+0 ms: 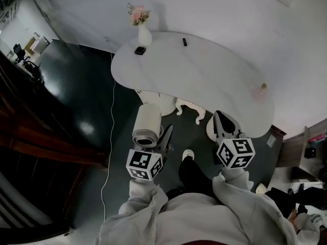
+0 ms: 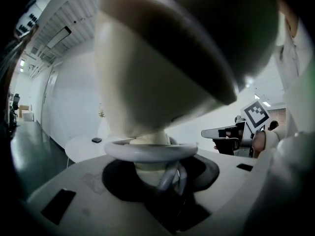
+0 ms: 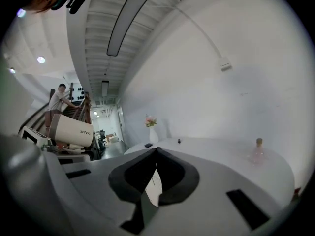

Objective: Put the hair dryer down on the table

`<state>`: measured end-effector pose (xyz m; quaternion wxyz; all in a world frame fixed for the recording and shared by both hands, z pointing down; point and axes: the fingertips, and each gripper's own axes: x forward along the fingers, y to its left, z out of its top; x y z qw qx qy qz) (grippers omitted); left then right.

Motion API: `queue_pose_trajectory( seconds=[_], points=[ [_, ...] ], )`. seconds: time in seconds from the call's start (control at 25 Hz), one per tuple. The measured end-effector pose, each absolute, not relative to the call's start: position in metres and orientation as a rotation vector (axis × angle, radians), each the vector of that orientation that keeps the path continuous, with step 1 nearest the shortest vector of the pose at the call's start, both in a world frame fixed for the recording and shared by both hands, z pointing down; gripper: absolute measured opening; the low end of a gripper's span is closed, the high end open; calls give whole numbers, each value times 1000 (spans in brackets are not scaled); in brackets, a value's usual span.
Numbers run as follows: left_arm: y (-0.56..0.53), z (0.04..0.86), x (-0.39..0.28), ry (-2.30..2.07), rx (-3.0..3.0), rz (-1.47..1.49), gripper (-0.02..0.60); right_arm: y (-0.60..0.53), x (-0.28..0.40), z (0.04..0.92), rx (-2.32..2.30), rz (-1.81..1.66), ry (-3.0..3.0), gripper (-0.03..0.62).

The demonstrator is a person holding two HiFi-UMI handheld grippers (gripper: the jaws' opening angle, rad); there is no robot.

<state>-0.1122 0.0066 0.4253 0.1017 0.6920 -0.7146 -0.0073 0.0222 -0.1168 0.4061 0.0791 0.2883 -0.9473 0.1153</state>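
Note:
A cream hair dryer (image 1: pixel 146 124) hangs in the air in front of the white table (image 1: pixel 204 80), short of its near edge. My left gripper (image 1: pixel 162 138) is shut on its handle. In the left gripper view the dryer's barrel (image 2: pixel 162 63) fills the top, and the handle (image 2: pixel 147 137), ringed by a grey cord loop (image 2: pixel 147 151), sits between the jaws of the left gripper (image 2: pixel 157 178). My right gripper (image 1: pixel 218 117) is at the right, close to the table edge. Its jaws are shut and hold nothing (image 3: pixel 156 151). From there the hair dryer (image 3: pixel 71 131) shows at the left.
On the table stand a white vase with pink flowers (image 1: pixel 144 34), a small dark object (image 1: pixel 140 50), a thin black item (image 1: pixel 184 42) and a small pinkish bottle (image 1: pixel 263 87). A white cable (image 1: pixel 110 137) trails over the dark floor. A person (image 3: pixel 56 102) stands far back.

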Motion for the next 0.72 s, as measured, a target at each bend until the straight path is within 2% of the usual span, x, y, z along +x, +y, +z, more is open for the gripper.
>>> queue_pose_trajectory(
  seconds=[0.4, 0.72],
  points=[
    [-101, 415, -176, -2178, 1976, -60, 189, -236, -35, 398, 822, 302, -2844, 49],
    [-147, 425, -194, -2169, 1962, -59, 189, -282, -59, 405, 814, 293, -2852, 49]
  ],
)
